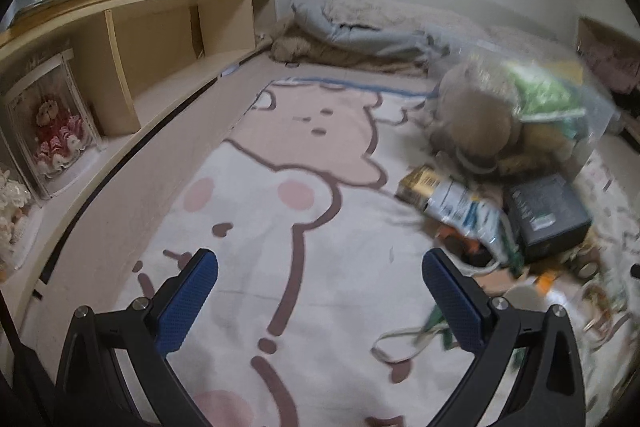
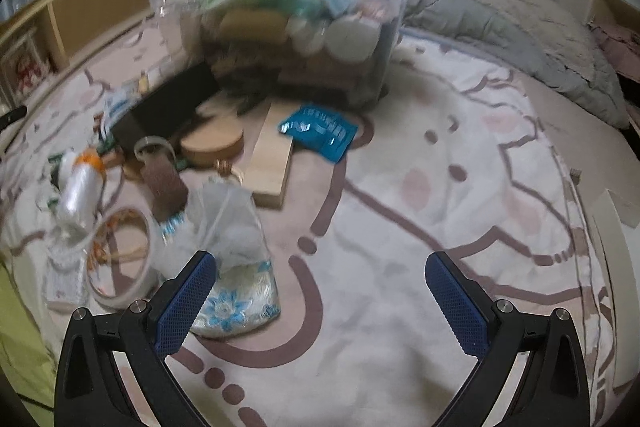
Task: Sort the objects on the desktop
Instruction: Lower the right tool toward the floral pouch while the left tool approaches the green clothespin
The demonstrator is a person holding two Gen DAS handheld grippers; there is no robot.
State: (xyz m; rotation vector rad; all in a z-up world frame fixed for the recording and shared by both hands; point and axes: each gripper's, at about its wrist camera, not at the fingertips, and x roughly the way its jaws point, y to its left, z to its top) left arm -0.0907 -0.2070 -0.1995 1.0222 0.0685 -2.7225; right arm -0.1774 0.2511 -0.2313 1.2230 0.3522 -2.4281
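Now both my left tongs [image 1: 320, 297] and right tongs [image 2: 320, 297] hang spread apart and empty, angled down over the blanket [image 2: 400, 267], with the clutter [image 2: 168, 155] beside the plastic bin [image 2: 280, 7].

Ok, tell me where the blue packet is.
Right wrist view, centre: the blue packet lies on the blanket, just right of the wooden block, before the clear bin.

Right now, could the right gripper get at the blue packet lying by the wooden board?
Probably yes. The right gripper is open and empty, and the blue packet lies flat on the blanket ahead with bare blanket between them; nothing covers it.
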